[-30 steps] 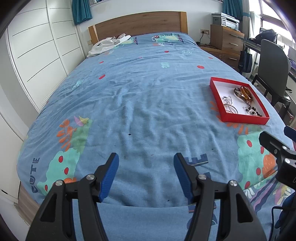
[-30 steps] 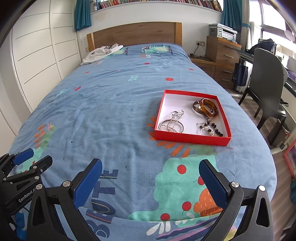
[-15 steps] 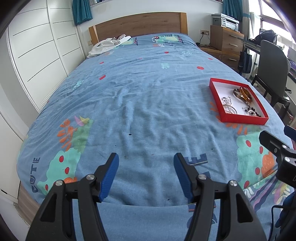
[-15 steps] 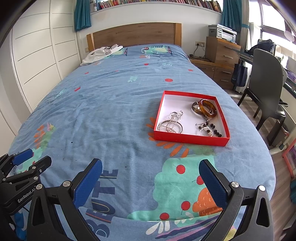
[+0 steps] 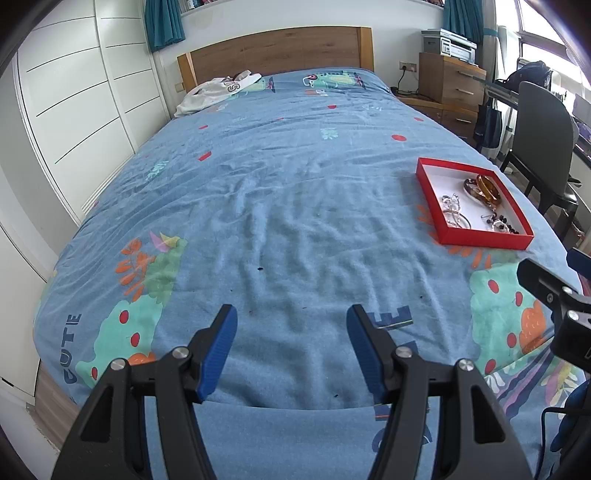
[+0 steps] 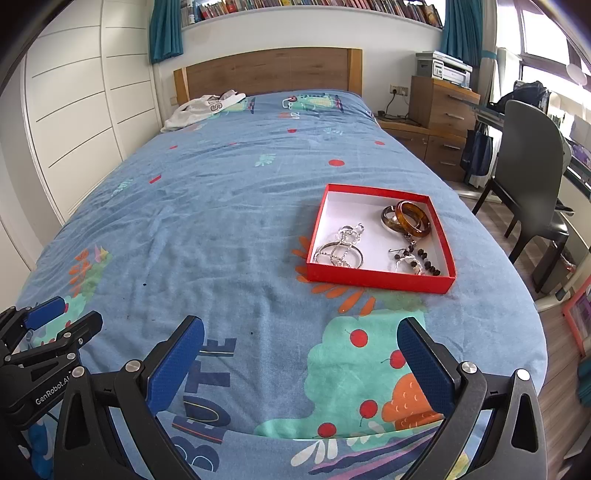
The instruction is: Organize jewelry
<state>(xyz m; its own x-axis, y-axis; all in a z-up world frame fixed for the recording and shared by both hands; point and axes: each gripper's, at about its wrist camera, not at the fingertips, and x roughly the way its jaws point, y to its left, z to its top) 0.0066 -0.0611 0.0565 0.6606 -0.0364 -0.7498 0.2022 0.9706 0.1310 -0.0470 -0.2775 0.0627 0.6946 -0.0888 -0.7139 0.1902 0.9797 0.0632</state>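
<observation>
Bedroom scene seen from two hand-held grippers poised over the foot of a bed (image 6: 221,221) covered by a blue spread printed with trees, red dots and block lettering; the cloth is lightly creased across its middle. The left gripper (image 5: 291,343) hangs over bare cloth with its blue-padded jaws parted and nothing between them. The right gripper (image 6: 301,363) is spread wide above the printed tree, likewise empty. A shallow red tray (image 6: 376,278) with a white floor lies flat on the spread toward the bed's right edge, well ahead of the right gripper. Inside it, two amber bangles (image 6: 408,219) overlap at the far right corner, silver hoops (image 6: 341,251) with a chain sit on the left side, and a strand of dark beads (image 6: 417,260) lies at the near right. A crumpled white garment (image 6: 203,107) rests by the wooden headboard (image 6: 269,72). White wardrobe doors (image 6: 81,103) line the left wall; a wooden chest of drawers (image 6: 439,107) carrying a printer (image 6: 443,68), and a dark chair (image 6: 532,177), stand to the right. A shelf of books (image 6: 314,3) runs above the headboard between teal curtains (image 6: 164,31).
</observation>
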